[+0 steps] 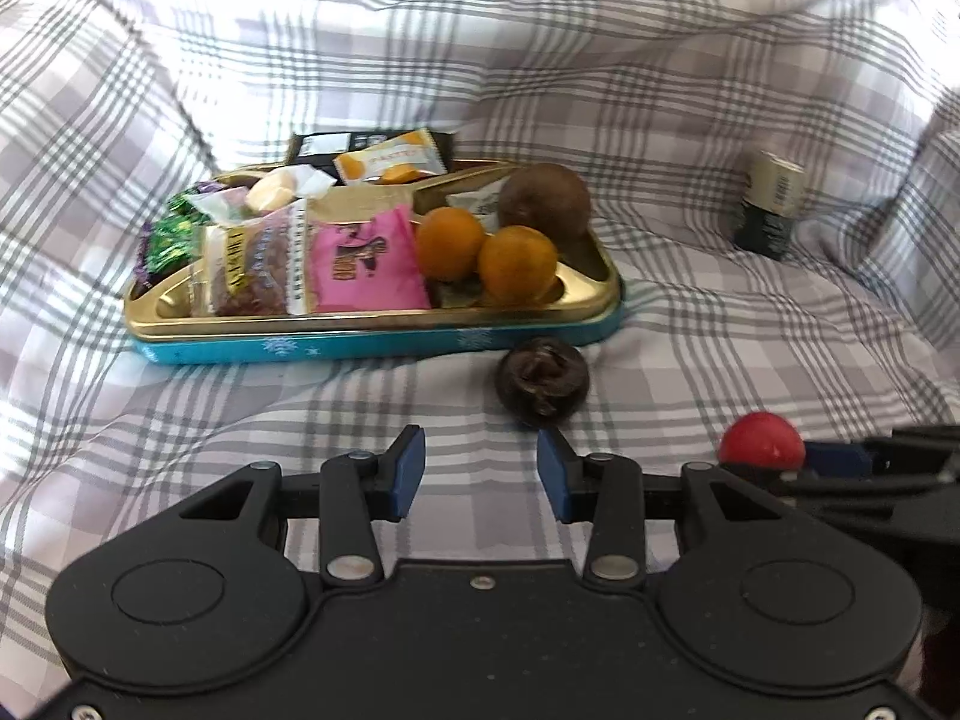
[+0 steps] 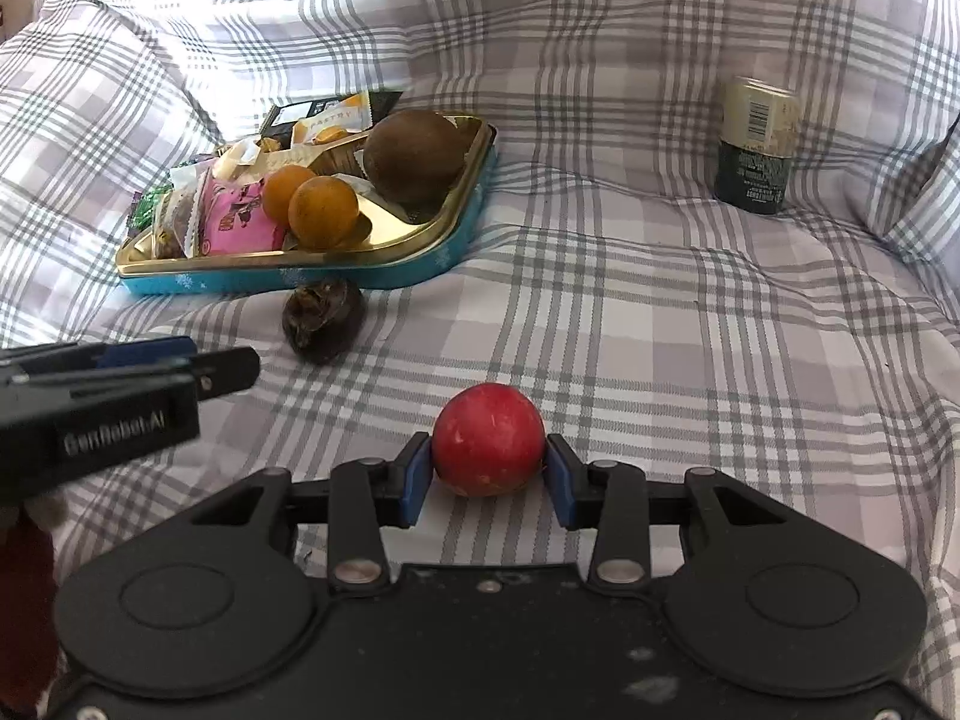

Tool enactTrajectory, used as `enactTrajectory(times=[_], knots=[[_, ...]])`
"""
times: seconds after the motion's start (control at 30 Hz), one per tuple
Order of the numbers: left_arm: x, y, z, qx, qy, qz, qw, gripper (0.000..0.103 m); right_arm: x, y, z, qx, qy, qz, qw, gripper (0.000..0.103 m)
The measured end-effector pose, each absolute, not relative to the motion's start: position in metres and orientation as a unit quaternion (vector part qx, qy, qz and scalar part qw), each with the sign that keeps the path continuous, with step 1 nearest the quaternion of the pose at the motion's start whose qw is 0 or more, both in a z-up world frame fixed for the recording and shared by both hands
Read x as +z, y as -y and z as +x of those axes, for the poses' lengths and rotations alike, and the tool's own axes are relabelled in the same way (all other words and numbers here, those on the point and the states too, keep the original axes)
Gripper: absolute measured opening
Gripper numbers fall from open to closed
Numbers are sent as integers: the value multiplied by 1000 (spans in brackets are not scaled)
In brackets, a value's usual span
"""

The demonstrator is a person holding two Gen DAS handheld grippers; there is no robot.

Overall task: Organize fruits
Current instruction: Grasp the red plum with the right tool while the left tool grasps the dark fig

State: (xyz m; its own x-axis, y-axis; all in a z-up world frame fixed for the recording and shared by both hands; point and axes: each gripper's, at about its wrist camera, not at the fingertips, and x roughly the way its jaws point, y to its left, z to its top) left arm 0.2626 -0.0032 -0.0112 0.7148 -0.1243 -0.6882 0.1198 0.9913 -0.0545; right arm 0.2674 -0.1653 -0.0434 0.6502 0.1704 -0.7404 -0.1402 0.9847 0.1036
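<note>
A gold tray with a blue wall (image 1: 372,348) (image 2: 420,267) lies on the checked cloth. It holds two orange fruits (image 1: 516,264) (image 2: 323,211), a brown round fruit (image 1: 545,199) (image 2: 414,156) and snack packets. A dark wrinkled fruit (image 1: 543,381) (image 2: 324,319) lies on the cloth just in front of the tray. My left gripper (image 1: 480,468) is open and empty, just short of the dark fruit. My right gripper (image 2: 489,474) is shut on a red round fruit (image 2: 487,447) (image 1: 762,441), to the right of the left gripper.
A dark green and cream tin (image 1: 771,210) (image 2: 756,144) stands on the cloth at the far right. Snack packets (image 1: 336,252) (image 2: 234,216) fill the tray's left part. The cloth rises in folds behind and at both sides.
</note>
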Motion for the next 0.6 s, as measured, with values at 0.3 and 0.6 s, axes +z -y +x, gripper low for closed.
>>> enactTrajectory(times=[0.3, 0.6], knots=[[-9, 18, 278, -78, -380, 19, 922, 50, -28, 188, 269, 68, -388, 55, 917, 41], [-16, 29, 305, -81, -390, 14, 917, 53, -26, 188, 268, 76, -388, 66, 916, 41]])
